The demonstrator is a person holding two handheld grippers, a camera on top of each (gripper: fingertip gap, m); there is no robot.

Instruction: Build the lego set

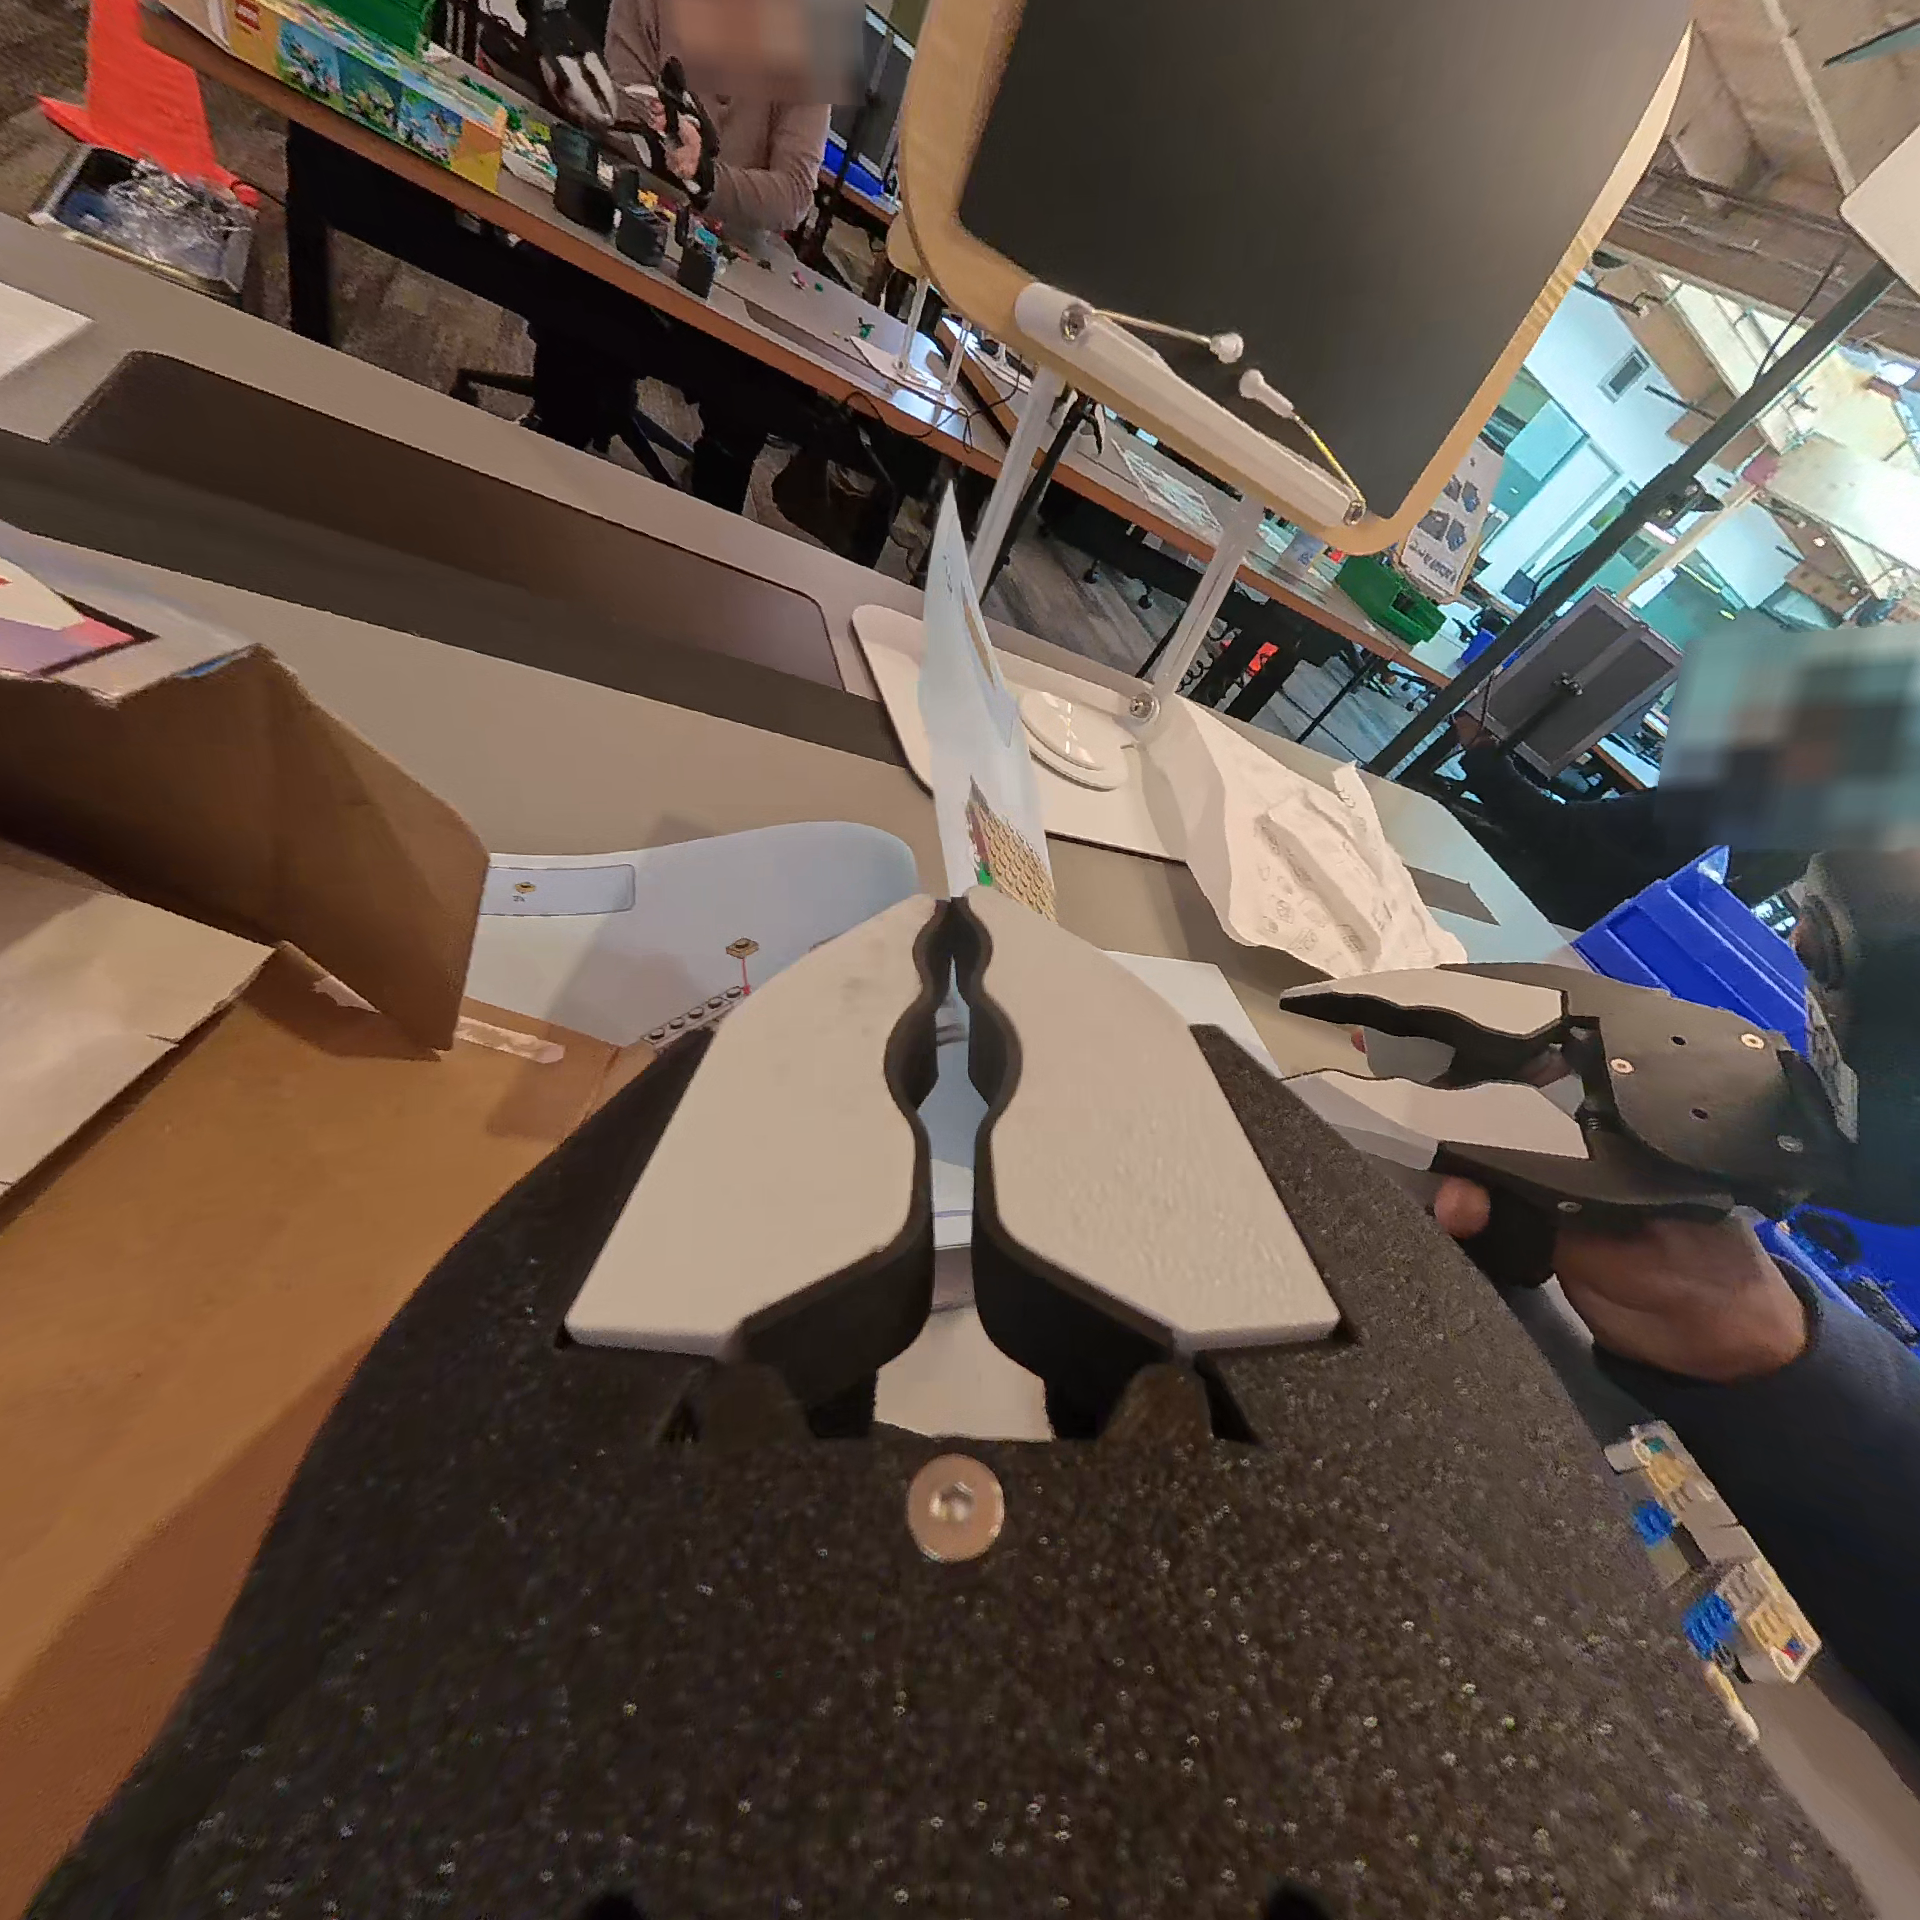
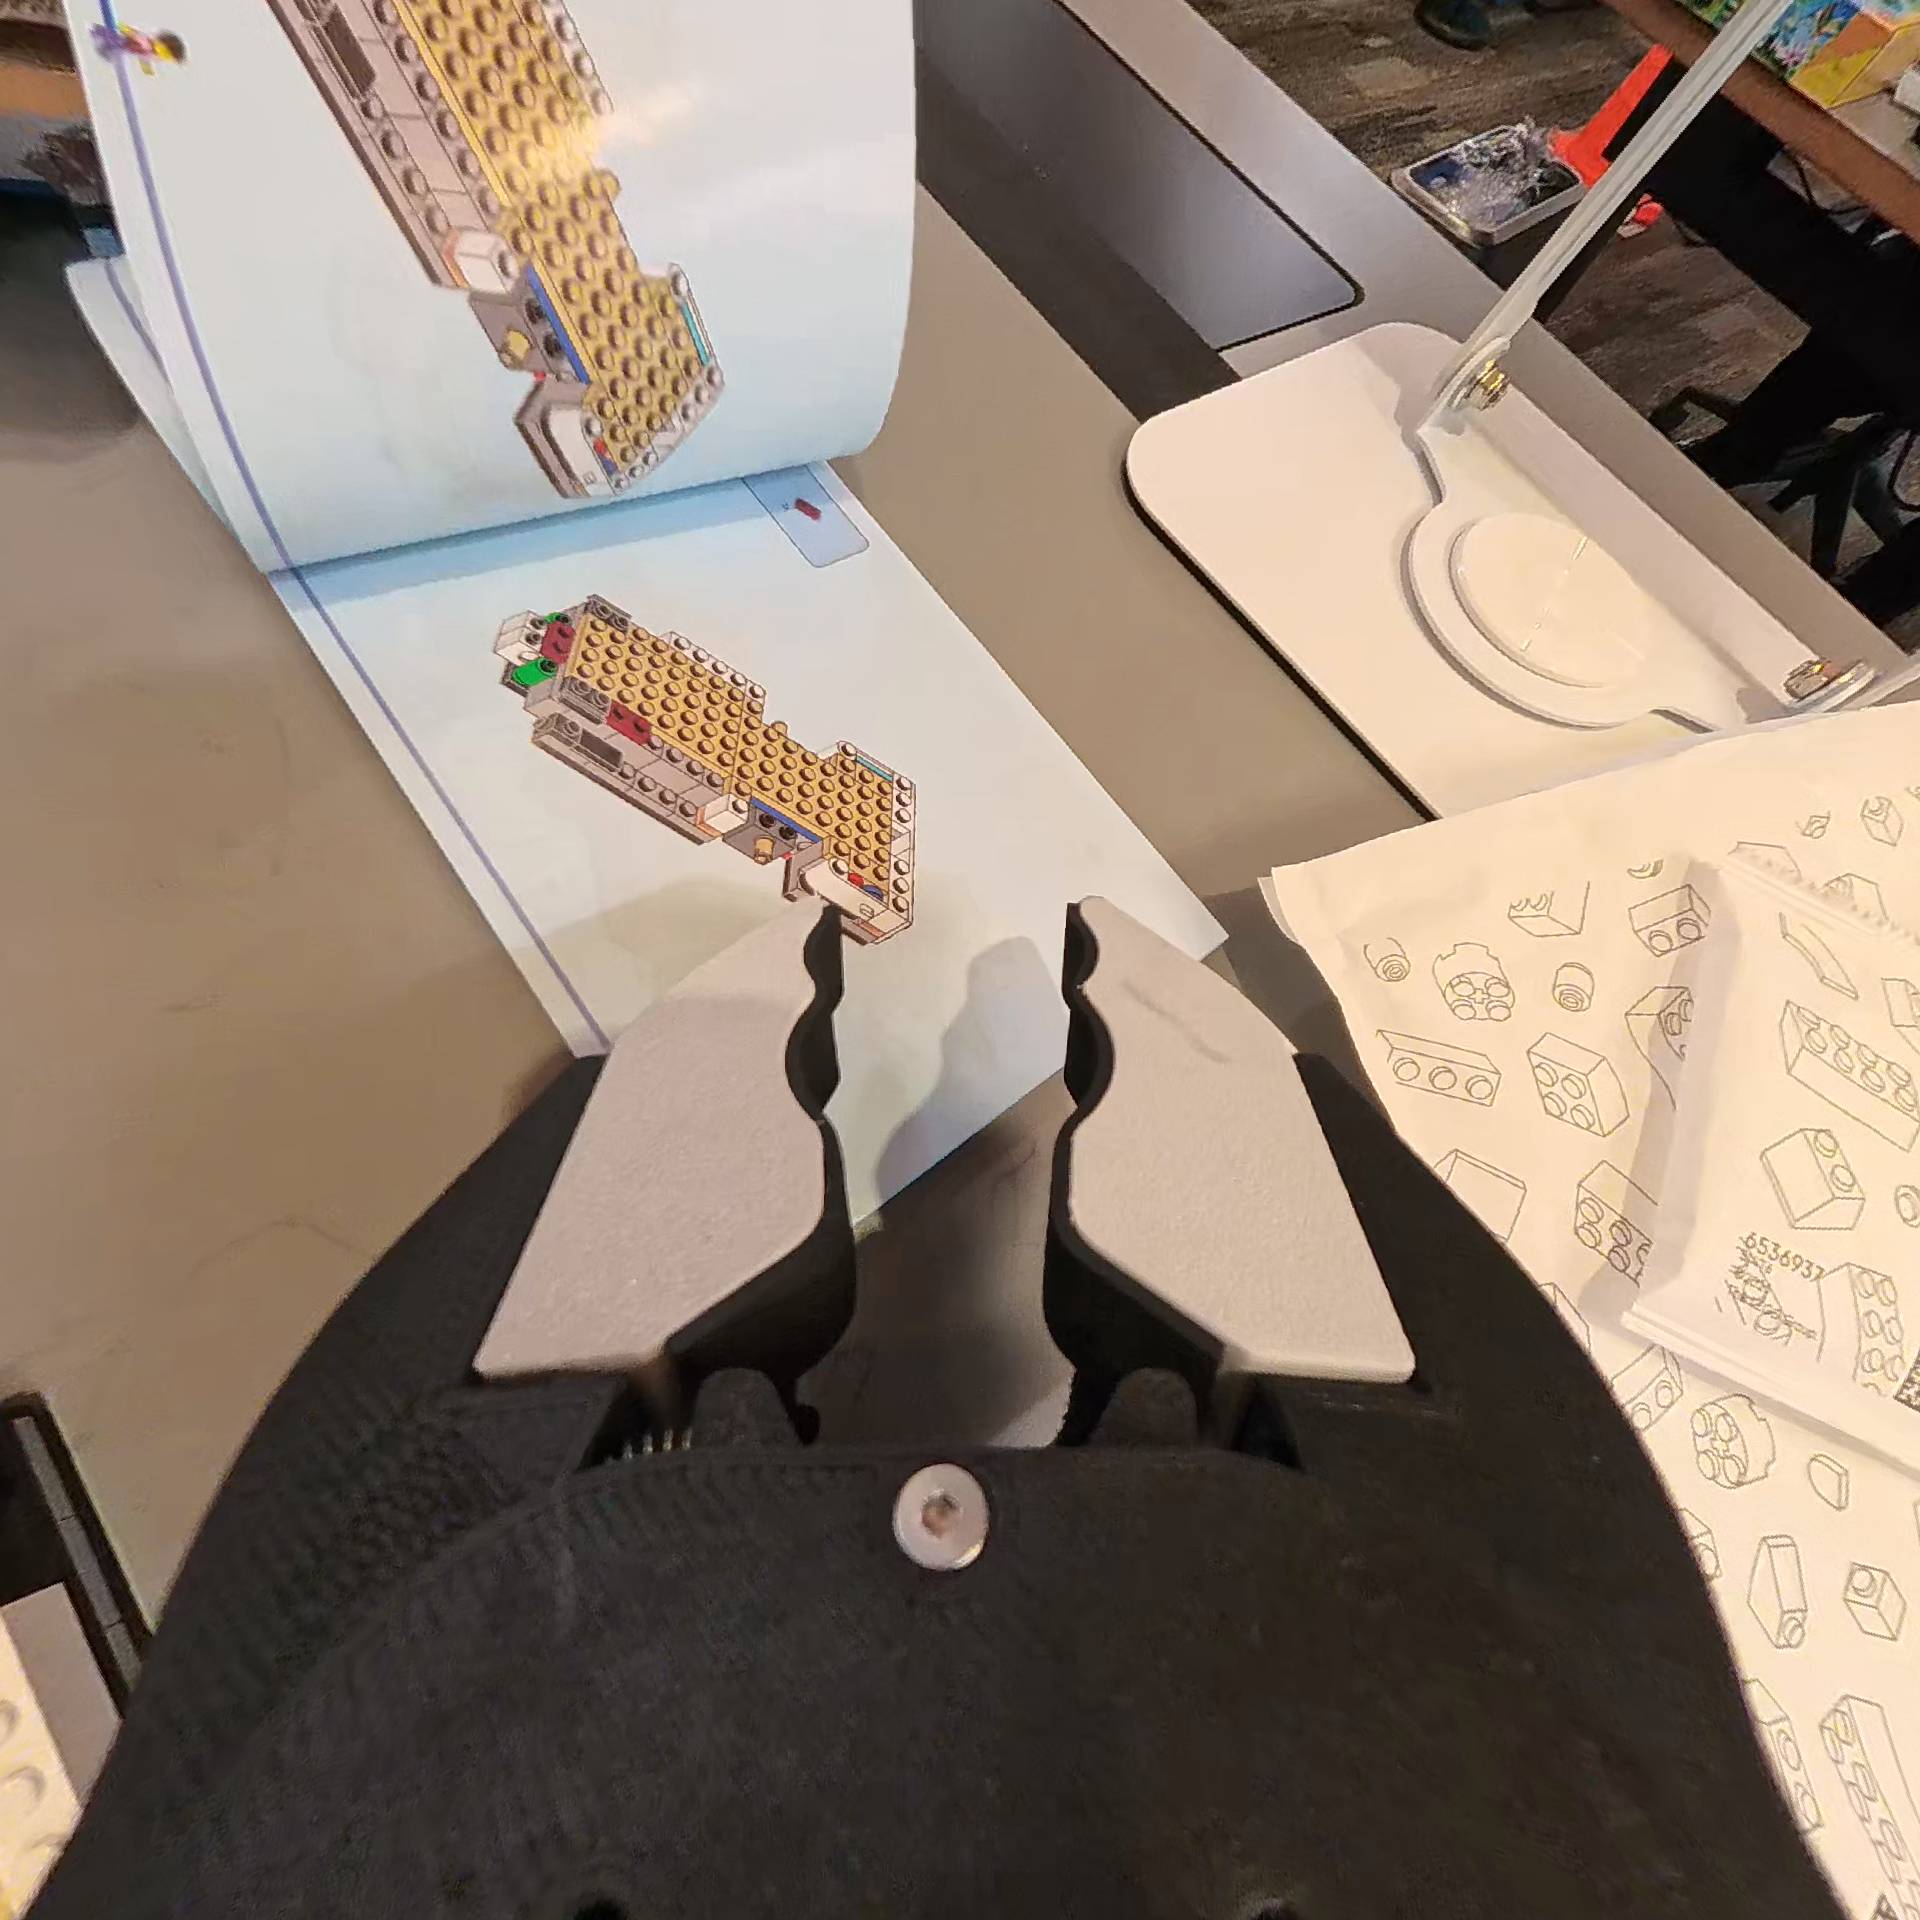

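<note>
Pale-blue booklet page (image 1: 971,727) stands on edge, pinched tight btwn left gripper (image 1: 953,906) pads. Right gripper (image 2: 945,914) hovers w/ jaws apart, nothing in them, over the open booklet (image 2: 727,748) on grey table (image 2: 156,831); white printed bag (image 2: 1662,1091) just right.

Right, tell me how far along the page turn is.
Done: the booklet lies open on the grey table. In hand: the left gripper is shut on a lifted page, standing on edge. The right gripper hangs open above the flat page, holding nothing. Left: the lifted page isn't laid flat yet.
</note>
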